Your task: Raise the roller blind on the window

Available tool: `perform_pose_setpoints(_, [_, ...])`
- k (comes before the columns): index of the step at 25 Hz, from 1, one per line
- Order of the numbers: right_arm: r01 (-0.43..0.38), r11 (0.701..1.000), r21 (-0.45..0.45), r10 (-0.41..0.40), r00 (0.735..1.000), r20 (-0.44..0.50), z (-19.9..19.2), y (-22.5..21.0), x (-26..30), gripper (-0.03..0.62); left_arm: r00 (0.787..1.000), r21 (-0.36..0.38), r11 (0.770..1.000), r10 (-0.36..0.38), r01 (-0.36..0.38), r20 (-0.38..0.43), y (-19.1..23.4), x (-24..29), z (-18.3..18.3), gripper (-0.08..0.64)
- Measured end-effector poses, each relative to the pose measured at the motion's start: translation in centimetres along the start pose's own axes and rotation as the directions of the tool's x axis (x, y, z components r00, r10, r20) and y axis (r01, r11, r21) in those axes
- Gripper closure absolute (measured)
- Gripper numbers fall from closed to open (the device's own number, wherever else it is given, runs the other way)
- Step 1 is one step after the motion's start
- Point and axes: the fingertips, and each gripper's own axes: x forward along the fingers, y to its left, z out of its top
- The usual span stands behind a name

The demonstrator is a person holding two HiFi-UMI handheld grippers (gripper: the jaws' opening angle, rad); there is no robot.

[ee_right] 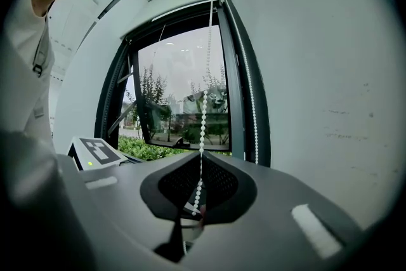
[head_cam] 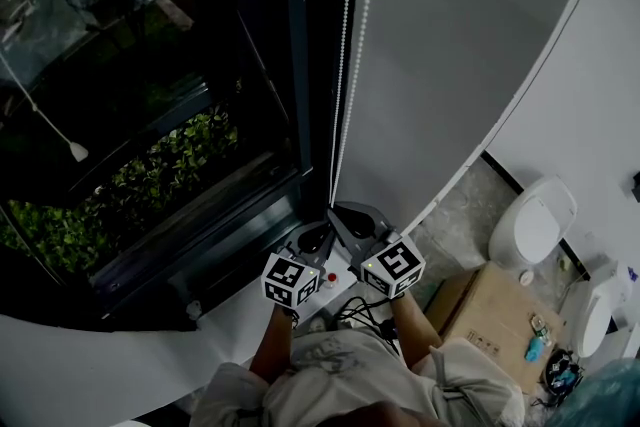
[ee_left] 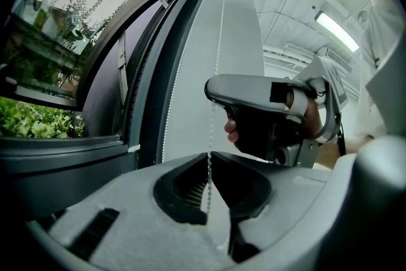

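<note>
Left hand-held gripper (ee_left: 209, 157): clenched. You had its jaw tips pinched together on the bead chain (ee_left: 219, 41), which passed through the seam between them.
Right hand-held gripper (ee_right: 199, 154): clamped tight on the same bead chain, with the beads running down into the closed jaws.
One gripper to the other: in the left gripper view, your right hand-held gripper sat at 12 o'clock from the left jaws, higher on the same strand. In the right gripper view, the left one's marker cube (ee_right: 95, 150) lay at 9 o'clock.
Chain's place: in the head view it rose from both grippers toward 12 o'clock. It ran close along the dark window frame (head_cam: 300, 65), with the pale wall (head_cam: 470, 35) at 3 o'clock.
Chain's look: small white beads, evenly strung, in two thin strands that drew together just above your jaws. The strand you gripped ran straight and taut.
Second strand: it hung free at 2 o'clock from the right jaws, against the frame.
Window (ee_right: 184, 92): the glass showed trees and green shrubs outside.
</note>
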Motion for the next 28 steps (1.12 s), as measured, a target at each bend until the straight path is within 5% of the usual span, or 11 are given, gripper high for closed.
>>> perform_pose_setpoints(13, [0.071,0.99,-0.118,-0.073,0.997,-0.008,0.2,-0.7,-0.4,0.569,0.999,0.043,0.999,0.025,-0.026,0.027,0.1,0.0,0.6,0.529])
perform_pose_setpoints(28, [0.217,0.968,-0.123,-0.22,0.975,-0.017,-1.5,-2.6,-3.8,0.467,0.993,0.046,0.997,0.065,-0.069,0.098,0.6,-1.7,3.1,0.48])
